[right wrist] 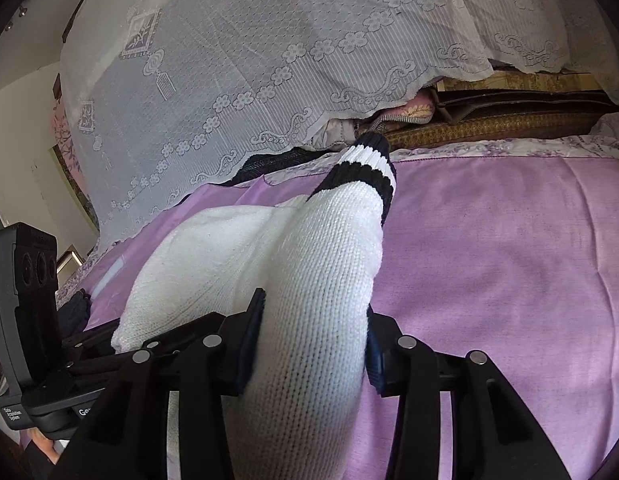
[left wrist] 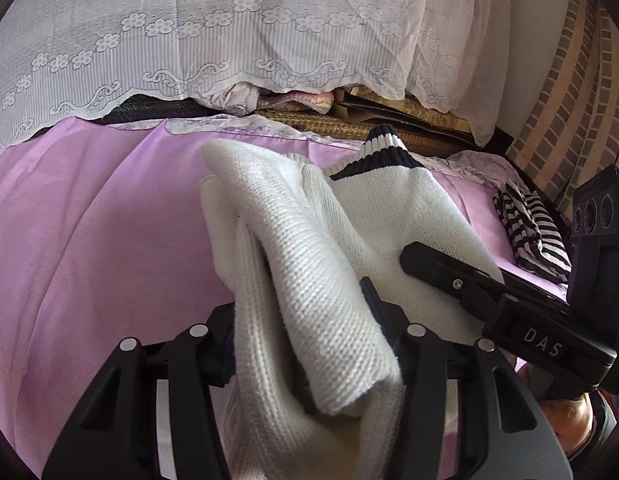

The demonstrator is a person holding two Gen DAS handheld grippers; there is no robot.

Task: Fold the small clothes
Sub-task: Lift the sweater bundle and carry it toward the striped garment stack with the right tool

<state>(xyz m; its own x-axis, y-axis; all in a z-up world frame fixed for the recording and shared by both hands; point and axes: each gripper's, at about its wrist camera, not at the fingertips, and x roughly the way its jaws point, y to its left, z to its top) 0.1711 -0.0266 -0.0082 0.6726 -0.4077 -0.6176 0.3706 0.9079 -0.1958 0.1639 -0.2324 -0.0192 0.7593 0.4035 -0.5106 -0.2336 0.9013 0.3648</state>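
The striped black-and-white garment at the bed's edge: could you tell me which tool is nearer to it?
Right. The right tool sits just beside the striped garment, gripping the white sweater; the left tool grips it farther away.

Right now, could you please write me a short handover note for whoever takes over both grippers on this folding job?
Left gripper: shut on a bunched fold of the white sweater.
Right gripper: shut on another part of the same sweater, with the striped cuff pointing away from it.
The sweater hangs between the two grippers above the purple sheet. A striped garment lies at the sheet's edge, unfolded.
Done: sweater gripped at both ends.
Left: lay it flat, finish the fold, then do the striped garment.
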